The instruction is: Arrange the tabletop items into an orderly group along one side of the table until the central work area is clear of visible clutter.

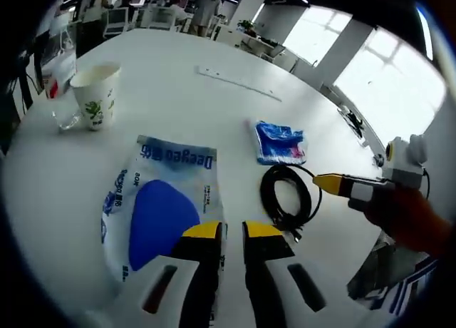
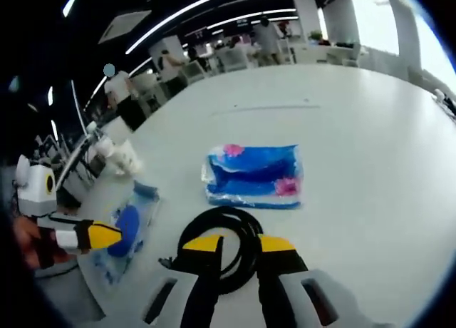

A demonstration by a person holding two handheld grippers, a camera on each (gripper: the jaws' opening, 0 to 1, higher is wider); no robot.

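Left gripper (image 1: 233, 232): jaws slightly parted, nothing held, poised over the flat clear plastic pouch with blue print (image 1: 162, 207).
Right gripper (image 2: 240, 244): jaws parted, empty, set over the coiled black cable (image 2: 217, 246).
Cable: judged limp and light; best taken across the bundled loops.
Pouch: thin, slippery film; an edge grip is advised.
Blue-and-pink tissue pack (image 2: 254, 174): soft, mid-table.
White paper cup (image 1: 96, 94): crushable, far left.

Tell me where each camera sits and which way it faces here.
Left gripper view: rides the left hand-held gripper, looking along its jaws over a blue-and-clear bag; the right hand-held gripper enters from the right.
Right gripper view: rides the right hand-held gripper, over a coiled black cable.
Shared: bag, cable, blue packet, white table.
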